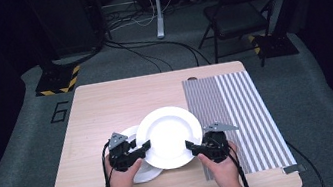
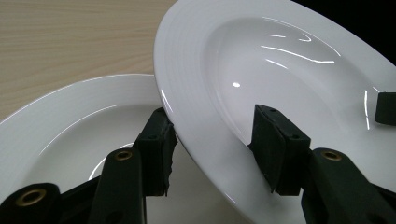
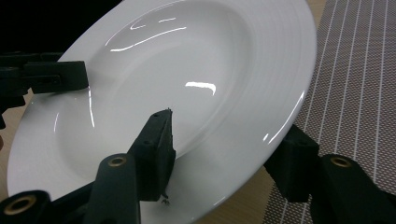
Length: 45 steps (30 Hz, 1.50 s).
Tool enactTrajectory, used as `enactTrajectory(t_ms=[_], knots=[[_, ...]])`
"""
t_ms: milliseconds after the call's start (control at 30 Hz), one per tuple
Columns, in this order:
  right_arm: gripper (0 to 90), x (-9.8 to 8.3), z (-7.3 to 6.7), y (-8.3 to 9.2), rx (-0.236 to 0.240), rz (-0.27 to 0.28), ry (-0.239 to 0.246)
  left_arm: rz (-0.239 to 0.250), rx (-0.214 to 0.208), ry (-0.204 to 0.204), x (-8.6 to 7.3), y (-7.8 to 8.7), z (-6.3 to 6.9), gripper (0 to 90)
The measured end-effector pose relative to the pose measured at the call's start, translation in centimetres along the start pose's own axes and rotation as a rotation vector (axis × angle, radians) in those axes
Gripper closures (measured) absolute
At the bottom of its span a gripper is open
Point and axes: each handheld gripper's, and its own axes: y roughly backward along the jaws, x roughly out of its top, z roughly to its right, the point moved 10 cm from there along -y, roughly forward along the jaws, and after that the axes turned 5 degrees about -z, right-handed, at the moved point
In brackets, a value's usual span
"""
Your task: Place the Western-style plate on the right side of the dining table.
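A deep white plate hangs tilted above the table, held at both sides. My left gripper is shut on its left rim, and my right gripper is shut on its right rim. In the left gripper view the left gripper has one jaw under the deep plate and one jaw inside its bowl. The right gripper clamps the deep plate the same way. A second white plate lies flat on the table below, partly covered; this second plate is under my left jaws.
A grey striped placemat covers the right part of the wooden table; the placemat lies just right of the held plate. A folding chair and floor cables stand beyond the far edge.
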Motion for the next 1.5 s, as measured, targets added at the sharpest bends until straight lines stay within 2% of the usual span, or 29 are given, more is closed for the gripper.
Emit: enactTrajectory(t_ms=[400,633,967,1200,1500], knots=[[45.2,-0.1,1.3,1.2,-0.046,0.021,-0.017,-0.004,-0.029,-0.022,0.7,-1.2,1.4,50.1],[45.5,0.1,2.1,2.0,-0.056,0.034,-0.041,0.005,-0.049,-0.031,1.3,-1.8,2.2,50.1],[46.0,0.4,2.9,2.7,-0.068,0.060,-0.054,0.003,-0.054,-0.040,1.9,-2.3,3.0,50.2],[46.5,0.9,3.7,3.6,-0.066,0.094,-0.107,0.010,-0.067,-0.038,2.4,-3.1,4.2,50.3],[50.7,1.1,6.1,5.0,-0.106,0.140,-0.173,0.015,-0.099,-0.034,2.8,-4.8,6.1,50.3]])
